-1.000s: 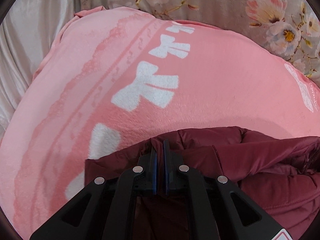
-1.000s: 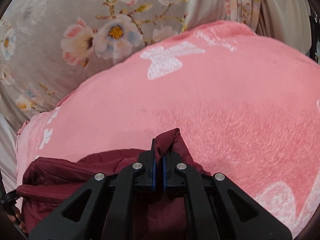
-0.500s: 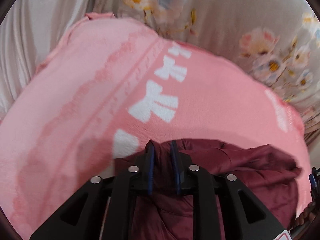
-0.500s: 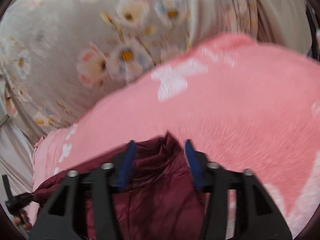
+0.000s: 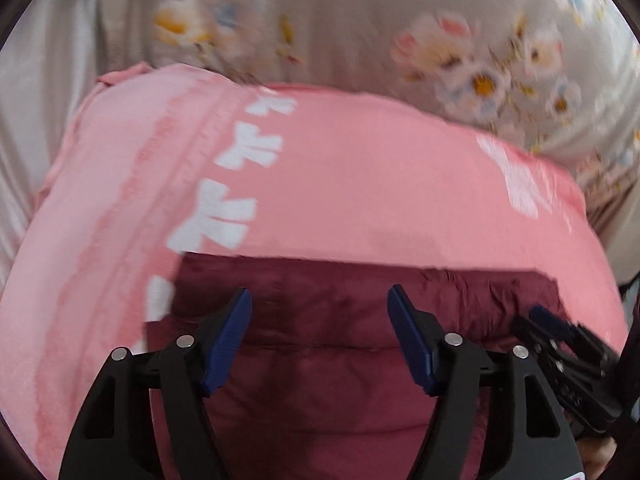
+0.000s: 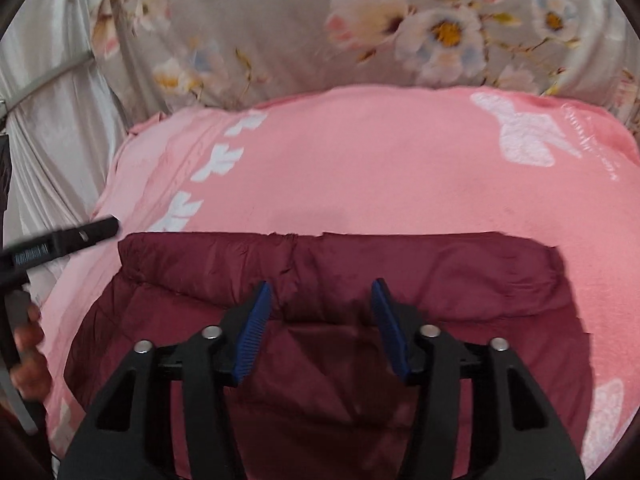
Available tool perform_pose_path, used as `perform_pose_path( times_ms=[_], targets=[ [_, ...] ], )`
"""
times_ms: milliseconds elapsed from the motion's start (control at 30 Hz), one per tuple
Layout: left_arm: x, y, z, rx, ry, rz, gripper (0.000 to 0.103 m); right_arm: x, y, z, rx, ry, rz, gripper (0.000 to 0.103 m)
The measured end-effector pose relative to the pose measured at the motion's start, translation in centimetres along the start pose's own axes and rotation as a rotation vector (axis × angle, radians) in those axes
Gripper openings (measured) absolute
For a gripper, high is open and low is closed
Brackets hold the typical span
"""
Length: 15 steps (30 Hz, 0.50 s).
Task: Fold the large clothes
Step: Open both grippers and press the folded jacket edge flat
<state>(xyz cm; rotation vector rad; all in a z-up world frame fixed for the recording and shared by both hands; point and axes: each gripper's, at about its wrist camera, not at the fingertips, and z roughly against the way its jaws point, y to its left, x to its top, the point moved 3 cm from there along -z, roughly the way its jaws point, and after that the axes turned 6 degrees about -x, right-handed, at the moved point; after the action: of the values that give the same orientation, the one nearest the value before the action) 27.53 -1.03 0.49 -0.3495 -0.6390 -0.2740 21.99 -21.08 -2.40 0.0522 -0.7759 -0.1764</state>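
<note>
On the near half of the pink blanket [image 6: 360, 168]: maroon jacket [image 6: 400, 276] lying folded, far edge straight, parallel to the blanket's far edge. Left gripper [image 5: 319, 332] released, jaws opening, nothing clamped. Right gripper [image 6: 321, 322] released, jaws closing on nothing. Probably further folds left.

A pink blanket [image 6: 360, 168] with white bow shapes is being seen spread over a broad soft surface, filling most of both views. Behind it, a grey cloth [image 6: 280, 20] printed with white, pink and yellow flowers is being shown hanging or draped along the far side, blurred in the left wrist view. At the left edge, a pale shiny curtain [image 6: 60, 120] is being lit softly and evenly.
</note>
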Motion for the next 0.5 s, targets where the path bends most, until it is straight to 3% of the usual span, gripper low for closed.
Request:
perform_pose_path(
  times_ms=[67,167,367,500],
  targets=[
    [-0.4,-0.9,-2.0,-0.019,0.046,-0.011,0.064,0.5,-0.3,-2.3,-0.025,0.06,0.008,0.0],
    [-0.3,-2.2,-3.9,-0.02,0.077,-0.03,0.063,1.0,-1.1,-3.6,-0.018,0.087,-0.006,0.0],
    [1.1,-3.8,-4.4,-0.027,0.06,-0.063,0.063,3.9,-1.8,-1.0,-0.01,-0.032,-0.027,0.0],
    [2.1,-4.9,-6.7,0.012,0.077,-0.094,0.063,4.7,-1.8,-3.5,-0.031,-0.001,-0.011,0.0]
  ],
)
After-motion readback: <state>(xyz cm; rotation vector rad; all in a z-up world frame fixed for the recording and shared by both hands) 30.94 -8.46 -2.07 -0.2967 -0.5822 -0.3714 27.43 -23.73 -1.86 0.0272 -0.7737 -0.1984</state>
